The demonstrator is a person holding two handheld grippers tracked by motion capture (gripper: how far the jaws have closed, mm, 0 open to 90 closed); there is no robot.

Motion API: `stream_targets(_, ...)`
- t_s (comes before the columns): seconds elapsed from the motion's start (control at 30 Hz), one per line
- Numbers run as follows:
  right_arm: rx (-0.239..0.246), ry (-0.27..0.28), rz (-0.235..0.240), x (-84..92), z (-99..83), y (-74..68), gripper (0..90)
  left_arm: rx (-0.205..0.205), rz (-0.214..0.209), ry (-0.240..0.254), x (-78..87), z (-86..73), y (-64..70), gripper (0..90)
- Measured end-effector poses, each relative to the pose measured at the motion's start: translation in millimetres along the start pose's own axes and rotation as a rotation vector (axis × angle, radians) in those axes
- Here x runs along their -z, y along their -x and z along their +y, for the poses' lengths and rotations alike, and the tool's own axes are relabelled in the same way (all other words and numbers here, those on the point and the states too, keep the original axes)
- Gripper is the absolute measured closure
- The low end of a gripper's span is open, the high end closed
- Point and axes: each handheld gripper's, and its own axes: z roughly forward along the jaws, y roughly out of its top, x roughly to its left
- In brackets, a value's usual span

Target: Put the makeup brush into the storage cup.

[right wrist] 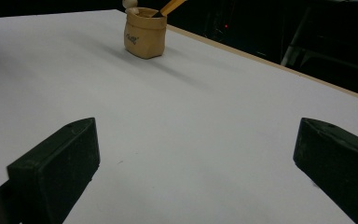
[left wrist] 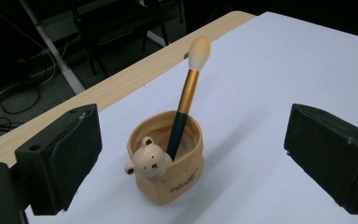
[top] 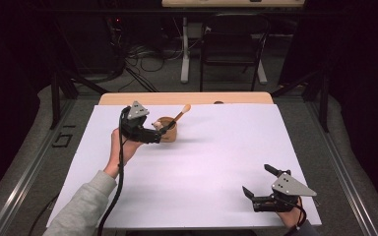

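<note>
tan cup with a bear head on its rim stands upright on the white tabletop, near the far edge, left of centre. a makeup brush leans inside it, bristle tip up, handle in the cup. left gripper sits just beside the cup on its left, jaws spread wide, nothing between the pads. right gripper rests near the near right corner, well apart from the cup, jaws spread, holding nothing.

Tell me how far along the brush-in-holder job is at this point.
Looks done: the makeup brush stands in the bear pen holder. In hand: nothing; the left hand-held gripper is open beside the holder, the right hand-held gripper open and apart. Apparently nothing remains.
</note>
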Motion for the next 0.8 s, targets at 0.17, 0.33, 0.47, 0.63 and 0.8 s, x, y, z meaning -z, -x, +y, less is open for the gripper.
stream_targets(0.17, 0.0, 0.005, 0.0, -1.0, 0.0, -0.4, 0.0, 0.001, -0.002, -0.007, 13.8, -5.3, 1.2, 4.0)
stream_targets(0.33, 0.002, -0.001, -0.002, -1.1, -0.1, -0.8, 0.0, -0.005, -0.004, -0.025, 27.9, -10.1, 3.3, 4.0)
stream_targets(0.47, 0.002, -0.007, -0.003, -1.2, -0.2, -0.3, 0.0, -0.01, -0.001, -0.042, 37.3, -15.1, 6.0, 4.0)
stream_targets(0.63, 0.003, -0.011, 0.0, -0.9, 0.0, -0.5, 0.0, -0.016, -0.004, -0.057, 49.0, -20.4, 7.7, 3.9)
stream_targets(0.8, 0.001, -0.012, -0.002, -1.2, -0.3, -0.3, 0.0, -0.011, 0.009, -0.06, 60.9, -25.7, 7.8, 3.9)
